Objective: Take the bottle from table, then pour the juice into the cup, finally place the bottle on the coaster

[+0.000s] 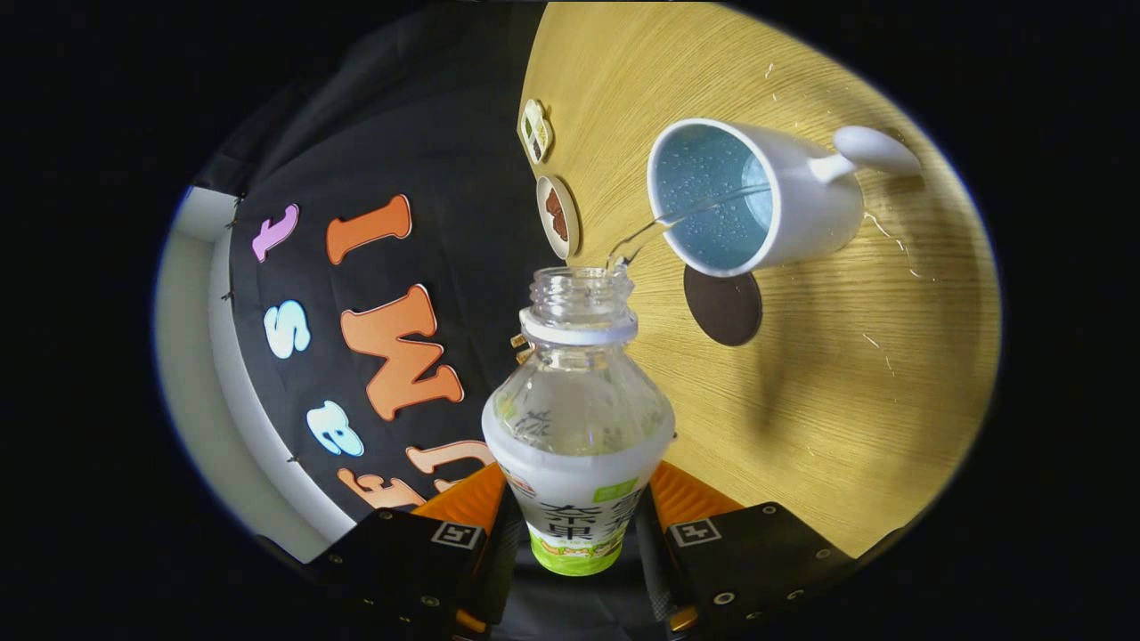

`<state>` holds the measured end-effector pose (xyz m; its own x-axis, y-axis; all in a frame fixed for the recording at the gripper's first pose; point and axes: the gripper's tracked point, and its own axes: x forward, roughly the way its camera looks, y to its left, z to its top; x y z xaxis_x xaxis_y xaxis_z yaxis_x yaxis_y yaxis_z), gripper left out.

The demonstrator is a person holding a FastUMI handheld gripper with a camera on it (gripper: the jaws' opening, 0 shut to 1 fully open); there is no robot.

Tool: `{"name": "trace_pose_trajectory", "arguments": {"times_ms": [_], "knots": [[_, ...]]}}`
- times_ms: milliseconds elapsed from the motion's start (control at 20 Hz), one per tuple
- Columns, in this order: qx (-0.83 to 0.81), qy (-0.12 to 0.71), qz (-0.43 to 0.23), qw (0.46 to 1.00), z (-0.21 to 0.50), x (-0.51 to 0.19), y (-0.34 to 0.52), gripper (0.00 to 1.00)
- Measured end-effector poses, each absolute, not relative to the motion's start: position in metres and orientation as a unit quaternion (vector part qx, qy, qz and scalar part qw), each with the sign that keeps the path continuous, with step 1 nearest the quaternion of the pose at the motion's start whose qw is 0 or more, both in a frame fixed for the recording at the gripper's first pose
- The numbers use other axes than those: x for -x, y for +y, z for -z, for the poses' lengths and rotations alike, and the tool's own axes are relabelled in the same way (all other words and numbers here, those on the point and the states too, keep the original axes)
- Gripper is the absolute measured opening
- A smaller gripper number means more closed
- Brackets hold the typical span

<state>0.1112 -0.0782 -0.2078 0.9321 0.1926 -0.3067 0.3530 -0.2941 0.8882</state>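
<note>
The jaws, at the bottom centre of the frame, are closed partway and clench the lower body of a plastic bottle point(577, 436), one finger pressed against each side of its label band. The gripper point(577, 525) has blocky housings on either side, each with a small square printed marker on top.

The bottle rises from between the fingers toward the middle of the frame. Its shoulder is clear, rounded plastic, its lower part is wrapped in a white and green label, and its threaded neck is open, with a white ring below the threads and no cap on. A thin clear stream point(686, 215) arcs from the bottle's mouth up and to the right into a cup point(766, 200).

The cup sits in the upper right of the frame on the table point(846, 374). It is a smooth white ceramic mug with a curved handle on its far side; its pale blue inside is dotted with droplets. The table is light wood with fine, even grain, and a few small splashes lie on it near the cup.

A round, flat, dark brown coaster point(723, 307) lies on the table just below the cup, between the cup and the bottle's mouth. Two small flat discs point(548, 174) lie near the table's edge, upper centre.
</note>
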Motion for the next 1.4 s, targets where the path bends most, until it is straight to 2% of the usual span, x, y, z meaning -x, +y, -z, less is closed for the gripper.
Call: {"name": "trace_pose_trajectory", "arguments": {"times_ms": [1400], "knots": [[-0.847, 0.146, 0.068, 0.508, 0.178, -0.121, -0.097, 0.61]]}}
